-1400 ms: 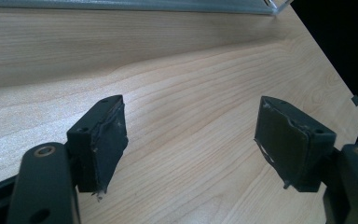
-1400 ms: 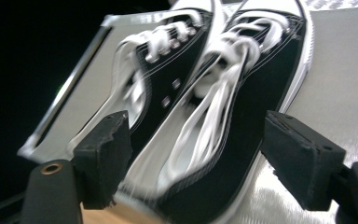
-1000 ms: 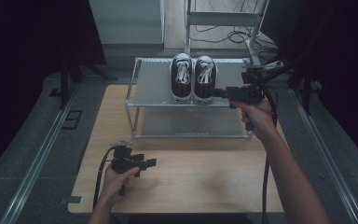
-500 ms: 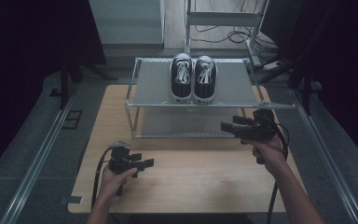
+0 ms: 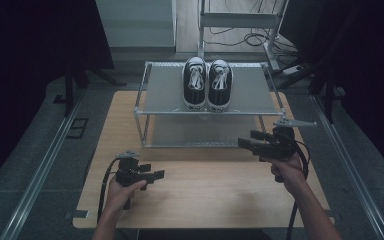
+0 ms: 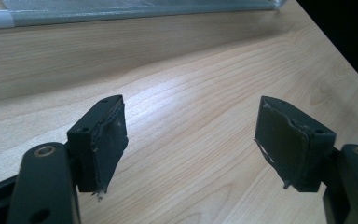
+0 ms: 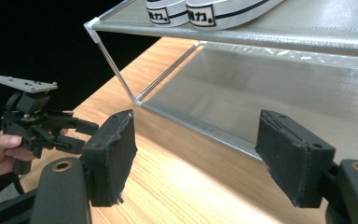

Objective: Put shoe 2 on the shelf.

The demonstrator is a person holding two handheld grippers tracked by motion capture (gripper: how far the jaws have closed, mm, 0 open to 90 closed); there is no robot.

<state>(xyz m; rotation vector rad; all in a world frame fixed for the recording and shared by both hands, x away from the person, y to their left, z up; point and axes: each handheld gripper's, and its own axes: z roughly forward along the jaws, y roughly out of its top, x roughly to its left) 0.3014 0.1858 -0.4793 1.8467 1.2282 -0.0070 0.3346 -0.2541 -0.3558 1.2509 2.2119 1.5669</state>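
Observation:
A pair of black sneakers (image 5: pixel 207 83) with white laces and soles stands side by side on the top shelf of a low metal rack (image 5: pixel 166 93); their heels (image 7: pixel 204 11) show at the shelf's front edge. My left gripper (image 5: pixel 156 174) rests open over the wooden table (image 5: pixel 205 190) at the front left, nothing between its pads (image 6: pixel 108 135). My right gripper (image 5: pixel 245 141) is open and empty, held in front of the rack's right end, pointing left. The left gripper (image 7: pixel 86 134) with its hand also appears in the right gripper view.
The rack (image 7: pixel 279 37) has a lower mesh shelf (image 7: pixel 270 88) with nothing on it. Dark floor and metal rails (image 5: pixel 40 170) flank the table. A metal frame and cables (image 5: pixel 250 30) lie behind the rack.
My right gripper has come down and toward me from beside the sneakers on the top shelf to in front of the rack's right end. The left gripper stays put.

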